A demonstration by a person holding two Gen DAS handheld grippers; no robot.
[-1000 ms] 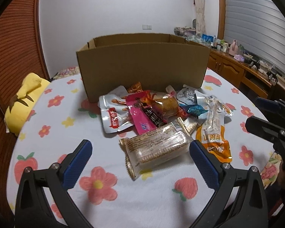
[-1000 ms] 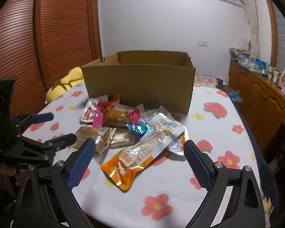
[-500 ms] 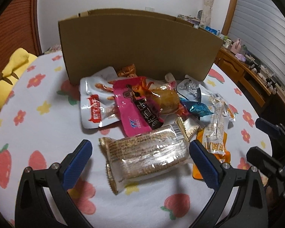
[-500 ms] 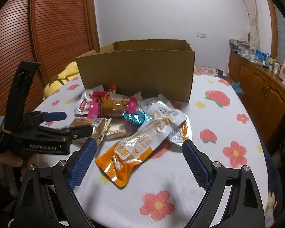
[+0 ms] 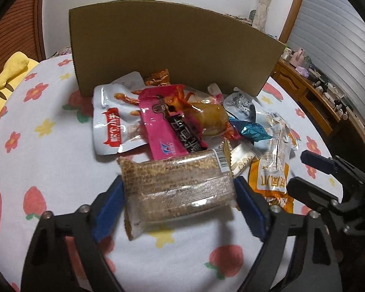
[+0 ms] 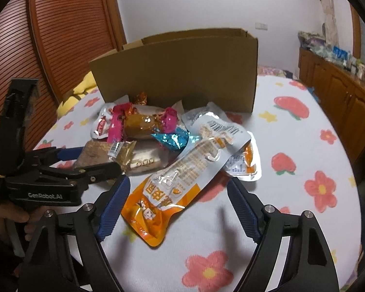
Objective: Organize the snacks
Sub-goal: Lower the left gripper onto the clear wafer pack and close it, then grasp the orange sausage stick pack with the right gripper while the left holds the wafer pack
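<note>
The cardboard box (image 5: 172, 48) stands on the counter (image 5: 48, 165), open side up. In front of the box lies the snack heap. Nearest, the left tongs (image 5: 177, 194) have just been closing, and their pads touch both ends of the brown wafer pack (image 5: 177, 187). The right tongs (image 6: 177, 206) have also been closing around the orange pouch (image 6: 177, 182), not pressing yet. The slippery pouch may slide out, because only its edges get pinched.
</note>
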